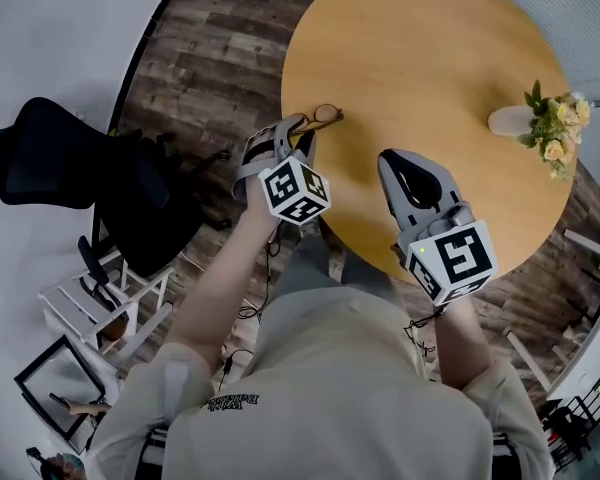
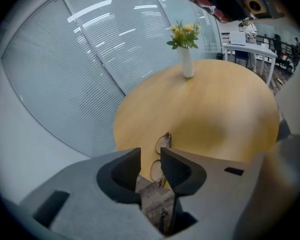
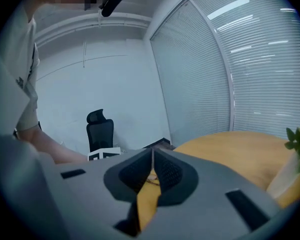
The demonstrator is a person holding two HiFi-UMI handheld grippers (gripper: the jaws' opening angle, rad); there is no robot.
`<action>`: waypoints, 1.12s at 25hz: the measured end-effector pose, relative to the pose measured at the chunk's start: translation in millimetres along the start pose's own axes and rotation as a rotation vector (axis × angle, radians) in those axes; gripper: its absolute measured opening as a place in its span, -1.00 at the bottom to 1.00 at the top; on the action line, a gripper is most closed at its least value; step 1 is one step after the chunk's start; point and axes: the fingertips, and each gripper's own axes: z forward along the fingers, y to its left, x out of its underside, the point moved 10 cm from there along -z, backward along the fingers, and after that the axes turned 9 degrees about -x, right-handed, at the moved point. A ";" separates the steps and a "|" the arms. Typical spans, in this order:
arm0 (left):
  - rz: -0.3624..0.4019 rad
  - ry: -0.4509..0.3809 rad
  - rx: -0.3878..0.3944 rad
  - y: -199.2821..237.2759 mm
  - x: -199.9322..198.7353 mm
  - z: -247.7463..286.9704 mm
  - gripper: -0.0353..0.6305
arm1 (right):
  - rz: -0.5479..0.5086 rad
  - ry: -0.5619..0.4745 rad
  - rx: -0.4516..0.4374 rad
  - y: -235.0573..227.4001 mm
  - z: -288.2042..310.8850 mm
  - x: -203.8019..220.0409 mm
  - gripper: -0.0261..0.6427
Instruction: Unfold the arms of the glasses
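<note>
- Round wooden table (image 1: 430, 58) fills the upper middle of my head view, over dark plank floor (image 1: 210, 38).
- Black office chair (image 1: 50, 158) stands left of the table, well apart from it.
- Right gripper (image 1: 388, 160) hangs over the table's near edge. In its own view the jaw tips meet, nothing clamped between them.
- Left gripper (image 2: 150, 155) sits at the table's near-left rim, angled down. Its jaws stand apart with nothing pinched.
- White vase (image 1: 505, 120) of yellow flowers lies toward the far right of the tabletop.
- Glasses (image 2: 163, 143) lie on the table right at that near-left rim, just beyond the left jaw tips and seen through the gap. I cannot make out how the arms are set.
</note>
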 end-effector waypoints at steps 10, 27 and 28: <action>0.123 0.079 0.036 -16.2 14.2 51.8 -0.52 | 0.057 0.044 0.004 -14.3 15.6 23.5 -0.82; 0.210 0.137 0.077 -36.5 14.8 86.6 -0.69 | 0.122 0.078 0.028 -31.2 10.5 46.2 -0.82; 0.214 0.138 0.074 -36.8 15.1 87.3 -0.69 | 0.123 0.079 0.029 -31.2 9.8 46.9 -0.82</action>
